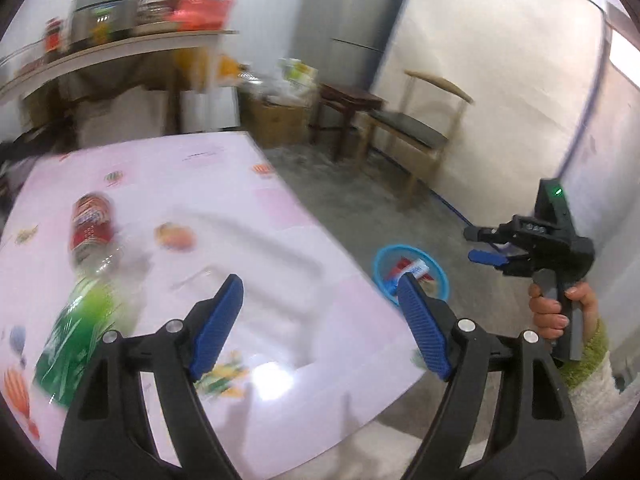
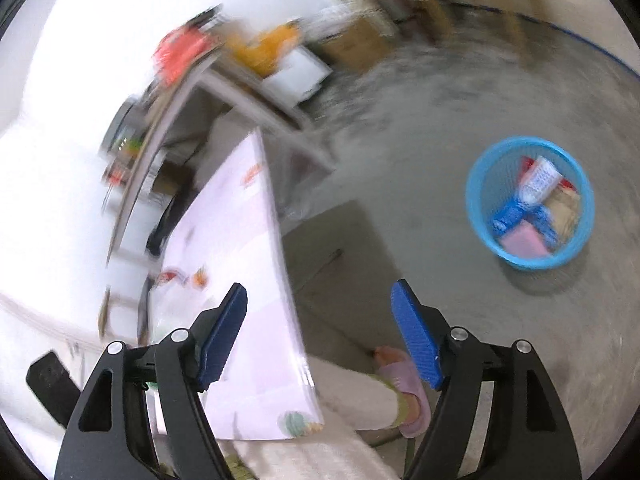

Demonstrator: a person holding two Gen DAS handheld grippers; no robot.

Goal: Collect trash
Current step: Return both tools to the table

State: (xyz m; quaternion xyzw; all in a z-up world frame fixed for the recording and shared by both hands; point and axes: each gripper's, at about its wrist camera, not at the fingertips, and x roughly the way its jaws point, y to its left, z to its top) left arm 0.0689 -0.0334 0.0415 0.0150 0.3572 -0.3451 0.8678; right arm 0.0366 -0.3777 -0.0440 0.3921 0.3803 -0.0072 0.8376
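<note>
A clear plastic bottle with a red label (image 1: 91, 229) and a green wrapper (image 1: 74, 340) lie on the pink-clothed table (image 1: 280, 248) at its left side. My left gripper (image 1: 320, 320) is open and empty above the table's near right part. A blue mesh waste basket (image 2: 530, 204) stands on the floor and holds several pieces of packaging; it also shows in the left wrist view (image 1: 412, 270). My right gripper (image 2: 320, 332) is open and empty, off the table's right edge, above the floor; it also shows in the left wrist view (image 1: 486, 246).
A wooden chair (image 1: 416, 128) and a small dark stool (image 1: 348, 100) stand by the far wall. A cardboard box (image 1: 280, 120) sits beside a cluttered shelf (image 1: 120, 48). The person's slippered foot (image 2: 400, 384) is on the concrete floor (image 2: 440, 120) by the table.
</note>
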